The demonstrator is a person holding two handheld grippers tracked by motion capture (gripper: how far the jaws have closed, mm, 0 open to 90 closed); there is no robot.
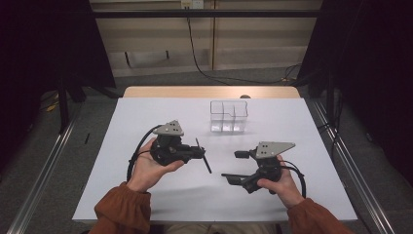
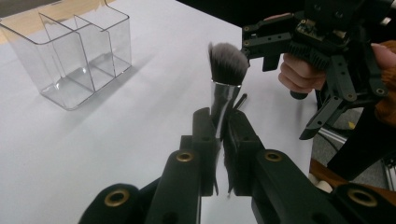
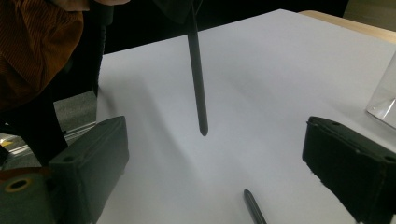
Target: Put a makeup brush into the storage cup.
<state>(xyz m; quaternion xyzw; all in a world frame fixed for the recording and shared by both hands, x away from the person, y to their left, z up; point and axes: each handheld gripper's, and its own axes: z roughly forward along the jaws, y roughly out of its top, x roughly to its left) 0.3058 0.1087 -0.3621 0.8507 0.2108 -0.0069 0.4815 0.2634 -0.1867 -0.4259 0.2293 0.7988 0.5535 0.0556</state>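
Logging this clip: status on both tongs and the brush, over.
Left tongs shut on makeup brush, held off the table. Right tongs open, nothing between them. Clear organizer stands apart; second dark stick lies on the white table.

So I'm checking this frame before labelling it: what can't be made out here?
- Makeup brush: the left gripper jaws cover its handle in the left gripper view.
- Dark slim thing: cut off by the bottom edge in the right gripper view.
- Clear organizer: contents too small to tell in the high view.
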